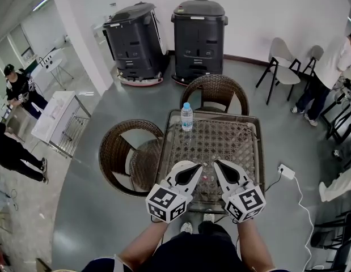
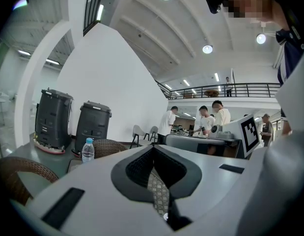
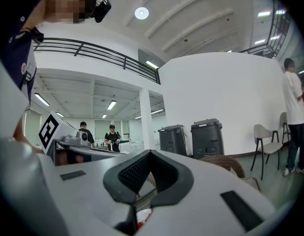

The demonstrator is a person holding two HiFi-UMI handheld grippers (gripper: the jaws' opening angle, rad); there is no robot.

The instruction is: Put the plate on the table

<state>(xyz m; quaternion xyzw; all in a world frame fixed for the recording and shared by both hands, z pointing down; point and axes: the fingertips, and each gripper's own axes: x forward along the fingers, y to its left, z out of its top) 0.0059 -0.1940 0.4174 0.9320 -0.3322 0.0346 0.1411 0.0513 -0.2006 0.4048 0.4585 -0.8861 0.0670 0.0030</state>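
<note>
No plate shows in any view. My left gripper (image 1: 193,168) and right gripper (image 1: 220,166) hover side by side over the near edge of a glass-topped wicker table (image 1: 259,152). Both point away from me and are tilted upward. In the left gripper view the left gripper (image 2: 152,147) has its jaws meeting at the tips with nothing between them. The right gripper (image 3: 151,152) looks the same in its own view. A small red and white object (image 1: 207,178) lies on the table between the two grippers. A water bottle (image 1: 187,117) stands at the table's far left corner.
Two brown wicker chairs stand by the table, one behind (image 1: 216,92) and one to the left (image 1: 127,152). Two black machines (image 1: 164,38) stand by the back wall. A white power strip (image 1: 286,171) with its cable lies on the floor at right. People stand far left and right.
</note>
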